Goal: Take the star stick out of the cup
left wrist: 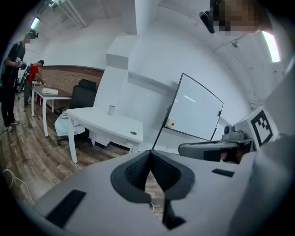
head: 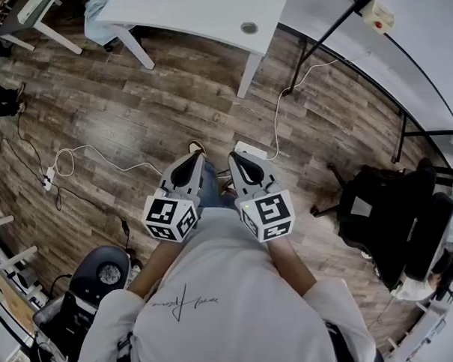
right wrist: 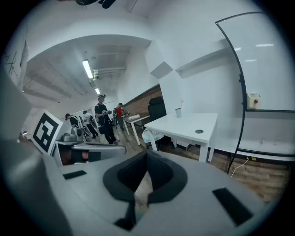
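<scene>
Grippers sit close to our chest, left gripper [head: 194, 150] beside right gripper [head: 235, 156], each with its jaws closed tip to tip on nothing. Cup [right wrist: 178, 112] stands on the white table [right wrist: 189, 125], well apart from both. A thin stick [right wrist: 181, 104] seems to rise from it, the star too small to tell. Task not yet begun, we judge — next we must approach the table, open one gripper and close on the stick above the rim.
</scene>
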Available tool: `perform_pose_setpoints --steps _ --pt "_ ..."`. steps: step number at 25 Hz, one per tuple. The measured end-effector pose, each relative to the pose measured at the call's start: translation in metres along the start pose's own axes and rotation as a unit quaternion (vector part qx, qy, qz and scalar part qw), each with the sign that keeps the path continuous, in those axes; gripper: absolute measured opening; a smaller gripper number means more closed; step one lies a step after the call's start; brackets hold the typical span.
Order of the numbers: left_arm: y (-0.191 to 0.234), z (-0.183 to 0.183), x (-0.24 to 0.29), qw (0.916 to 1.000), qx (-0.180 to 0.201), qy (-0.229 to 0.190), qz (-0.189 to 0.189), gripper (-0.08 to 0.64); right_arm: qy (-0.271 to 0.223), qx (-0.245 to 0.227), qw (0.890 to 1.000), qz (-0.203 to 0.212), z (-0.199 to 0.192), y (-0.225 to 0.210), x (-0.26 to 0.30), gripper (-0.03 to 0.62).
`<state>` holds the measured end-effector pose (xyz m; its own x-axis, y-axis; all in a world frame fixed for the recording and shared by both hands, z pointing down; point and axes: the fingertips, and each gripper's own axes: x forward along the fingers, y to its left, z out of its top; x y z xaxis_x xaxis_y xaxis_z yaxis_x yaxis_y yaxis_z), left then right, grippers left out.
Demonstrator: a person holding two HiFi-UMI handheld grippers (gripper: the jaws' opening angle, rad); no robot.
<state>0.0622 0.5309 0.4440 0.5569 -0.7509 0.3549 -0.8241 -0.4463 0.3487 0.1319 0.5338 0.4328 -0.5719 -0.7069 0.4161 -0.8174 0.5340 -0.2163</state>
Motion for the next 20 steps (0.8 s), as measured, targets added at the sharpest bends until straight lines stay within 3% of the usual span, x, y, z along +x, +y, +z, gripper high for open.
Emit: perform_pose_setpoints --steps 7,20 --pt "0.036 0.029 0.016 0.9994 0.011 -0.009 0.031 0.008 0.012 -0.003 1.000 0.007 0.020 -0.005 0.037 0.009" --pt "0.106 0.076 0.051 0.9986 0.000 -0.017 0.050 0.008 0.028 -0.001 0.999 0.019 0.062 -0.020 0.116 0.009"
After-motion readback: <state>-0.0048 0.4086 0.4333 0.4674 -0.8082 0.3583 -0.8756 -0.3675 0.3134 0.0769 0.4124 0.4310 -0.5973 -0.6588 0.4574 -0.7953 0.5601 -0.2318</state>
